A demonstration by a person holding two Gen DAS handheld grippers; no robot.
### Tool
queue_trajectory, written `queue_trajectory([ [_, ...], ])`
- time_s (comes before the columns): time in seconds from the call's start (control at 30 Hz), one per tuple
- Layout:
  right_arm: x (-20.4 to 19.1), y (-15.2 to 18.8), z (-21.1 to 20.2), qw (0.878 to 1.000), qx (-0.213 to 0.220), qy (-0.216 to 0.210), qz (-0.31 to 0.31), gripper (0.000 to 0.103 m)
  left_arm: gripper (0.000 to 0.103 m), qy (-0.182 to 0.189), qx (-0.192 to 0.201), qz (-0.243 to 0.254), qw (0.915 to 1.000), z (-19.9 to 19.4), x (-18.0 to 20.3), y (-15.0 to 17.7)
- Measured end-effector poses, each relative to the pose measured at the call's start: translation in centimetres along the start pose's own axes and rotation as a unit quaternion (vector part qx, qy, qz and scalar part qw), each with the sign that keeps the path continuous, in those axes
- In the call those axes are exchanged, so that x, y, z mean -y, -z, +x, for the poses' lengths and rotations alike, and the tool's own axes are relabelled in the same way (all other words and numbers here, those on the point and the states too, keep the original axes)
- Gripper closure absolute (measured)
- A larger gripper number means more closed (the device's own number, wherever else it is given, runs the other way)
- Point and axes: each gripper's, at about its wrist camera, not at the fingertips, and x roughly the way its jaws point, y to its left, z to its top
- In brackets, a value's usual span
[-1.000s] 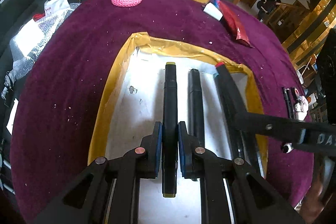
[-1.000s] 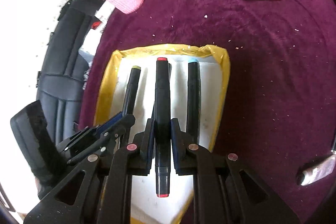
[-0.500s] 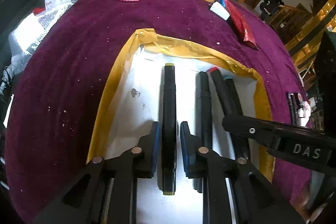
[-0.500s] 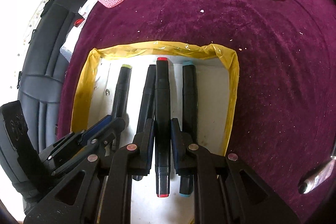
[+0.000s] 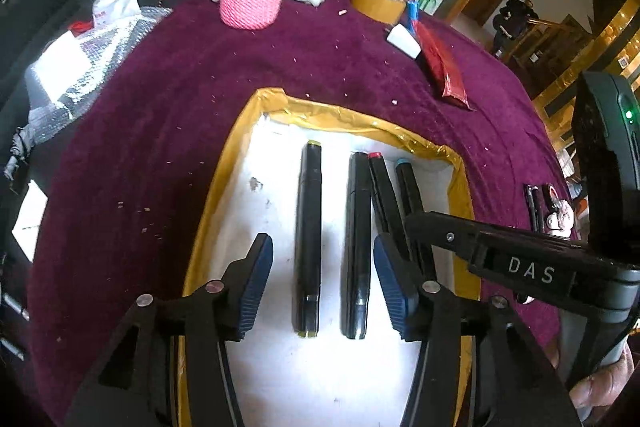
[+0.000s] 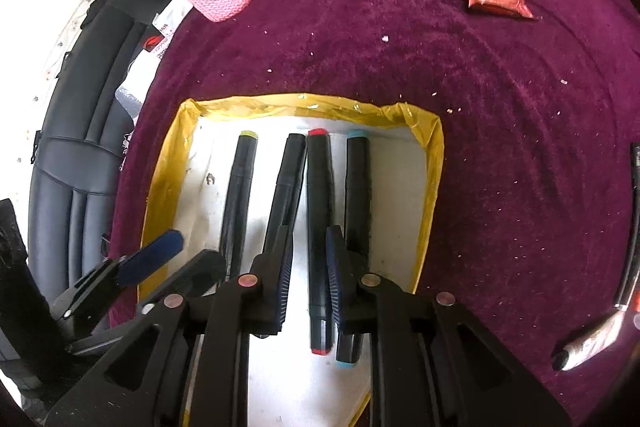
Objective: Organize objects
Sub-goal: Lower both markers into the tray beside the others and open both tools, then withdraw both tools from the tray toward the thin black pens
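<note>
Left gripper [image 5: 323,287]: jaws opening, pads clear of the yellow-capped marker [image 5: 307,239], which lies flat between them on the white floor of the yellow-rimmed tray [image 5: 240,155]. Right gripper [image 6: 307,281]: clamped on the red-capped marker [image 6: 320,227]. Unmarked black marker [image 6: 285,183] just left of it, blue-capped marker [image 6: 357,187] just right.

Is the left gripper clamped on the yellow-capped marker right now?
No. The left gripper has its jaws opening, spread clear of the yellow-capped marker, which lies free on the tray floor.
</note>
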Motion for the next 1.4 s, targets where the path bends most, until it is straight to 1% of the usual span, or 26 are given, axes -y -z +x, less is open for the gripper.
queue_trajectory([
  [0.17,0.6,0.7,-1.9,1.0,0.016,0.002,0.006,0.088,0.052,-0.035,0.032,0.018,0.9987,-2.7,1.4,0.4],
  [0.33,1.6,2.0,-4.2,0.999,0.039,0.01,0.016,0.088,0.052,-0.053,0.061,0.032,0.9962,-4.7,3.0,0.7],
  [0.4,2.0,2.7,-5.2,0.998,0.051,0.012,0.021,0.084,0.052,-0.06,0.072,0.037,0.9949,-5.5,3.6,1.0],
  [0.47,2.2,3.2,-6.0,0.998,0.06,0.016,0.025,0.078,0.052,-0.07,0.081,0.047,0.9932,-6.0,4.3,1.2],
  [0.6,2.4,4.4,-7.3,0.997,0.073,0.024,0.028,0.071,0.052,-0.079,0.098,0.069,0.9895,-6.9,5.8,1.7],
  [0.73,2.5,5.4,-7.9,0.996,0.078,0.03,0.028,0.065,0.052,-0.085,0.103,0.09,0.987,-7.0,7.0,2.2],
  [0.9,3.1,6.6,-8.7,0.995,0.083,0.04,0.027,0.065,0.052,-0.081,0.1,0.105,0.9861,-7.1,8.4,2.7],
  [1.03,4.1,7.3,-9.1,0.995,0.084,0.041,0.039,0.065,0.052,-0.084,0.098,0.114,0.9851,-7.1,9.4,3.0],
  [1.4,7.0,7.7,-9.5,0.994,0.081,0.036,0.063,0.065,0.052,-0.091,0.09,0.123,0.984,-6.3,12.0,3.3],
])
